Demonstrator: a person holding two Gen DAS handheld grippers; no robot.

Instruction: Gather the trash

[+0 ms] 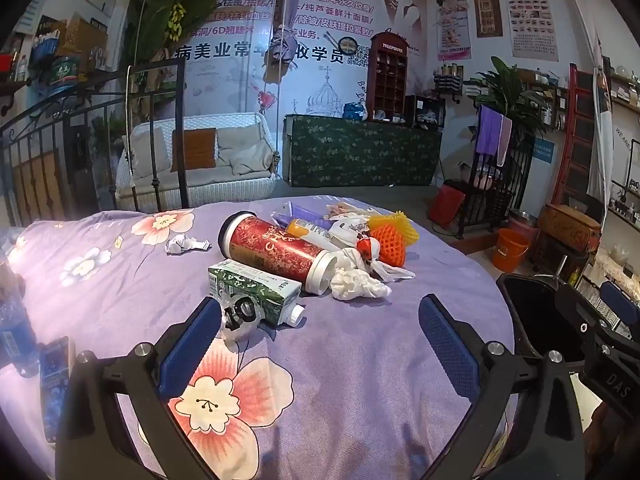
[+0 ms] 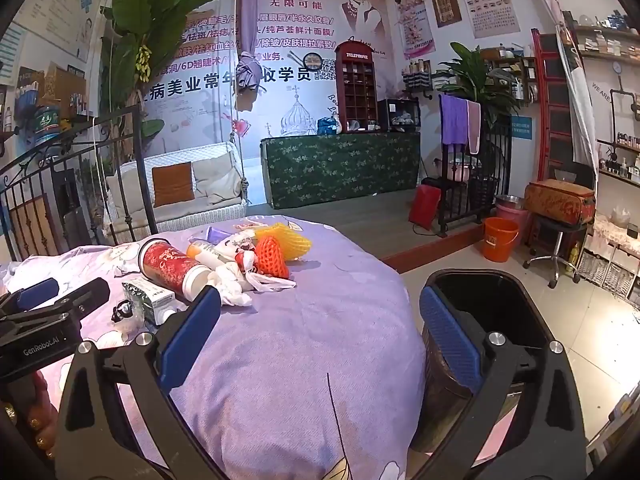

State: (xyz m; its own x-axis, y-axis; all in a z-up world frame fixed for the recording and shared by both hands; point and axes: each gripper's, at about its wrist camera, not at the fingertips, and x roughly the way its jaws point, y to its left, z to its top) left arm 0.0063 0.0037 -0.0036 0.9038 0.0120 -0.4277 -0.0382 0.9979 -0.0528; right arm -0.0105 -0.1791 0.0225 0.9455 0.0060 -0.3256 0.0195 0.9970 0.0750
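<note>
Bare bedspread (image 1: 360, 360) before trash pile (image 1: 320, 248)

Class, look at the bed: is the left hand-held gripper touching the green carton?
Apart. The left wrist view shows the left hand-held gripper open, purple bedspread between its fingers, short of the green carton.

Left wrist camera low over the purple bed cover (image 1: 360, 340), facing the far wall, litter pile (image 1: 320, 248) near, right wrist camera beside it at the bed's edge, black bin (image 2: 480, 300) close, both views sharing litter, bed, bin, wall posters (image 2: 280, 20)
</note>
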